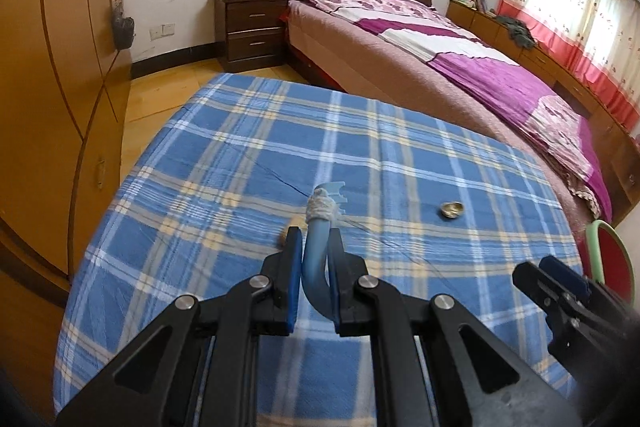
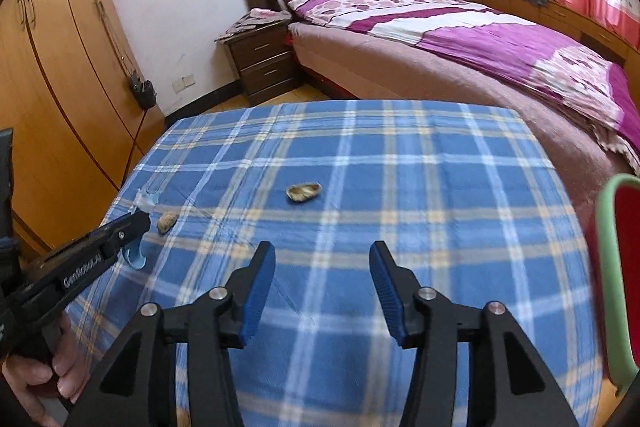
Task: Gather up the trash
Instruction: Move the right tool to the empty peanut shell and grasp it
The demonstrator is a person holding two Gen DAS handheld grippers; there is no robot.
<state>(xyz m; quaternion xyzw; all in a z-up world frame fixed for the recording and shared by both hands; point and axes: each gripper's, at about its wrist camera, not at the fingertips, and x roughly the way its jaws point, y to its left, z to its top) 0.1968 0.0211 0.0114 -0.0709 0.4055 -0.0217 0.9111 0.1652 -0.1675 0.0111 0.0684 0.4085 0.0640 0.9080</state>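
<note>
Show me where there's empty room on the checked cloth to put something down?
The widest bare patch is the far half of the cloth, between the nutshell and the edge by the bed. The near middle, under the right gripper, is bare too. The left side is crowded: a small brown scrap and the left gripper holding a blue plastic piece.

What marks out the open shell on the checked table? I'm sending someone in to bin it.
Start at the table under the blue plaid cloth at the foot of the bed. Near its middle lies the shell, empty side up. Unlike the smaller brown lump by the left edge, it is a pale, hollow, boat-shaped half and lies alone, with no tool touching it.
</note>
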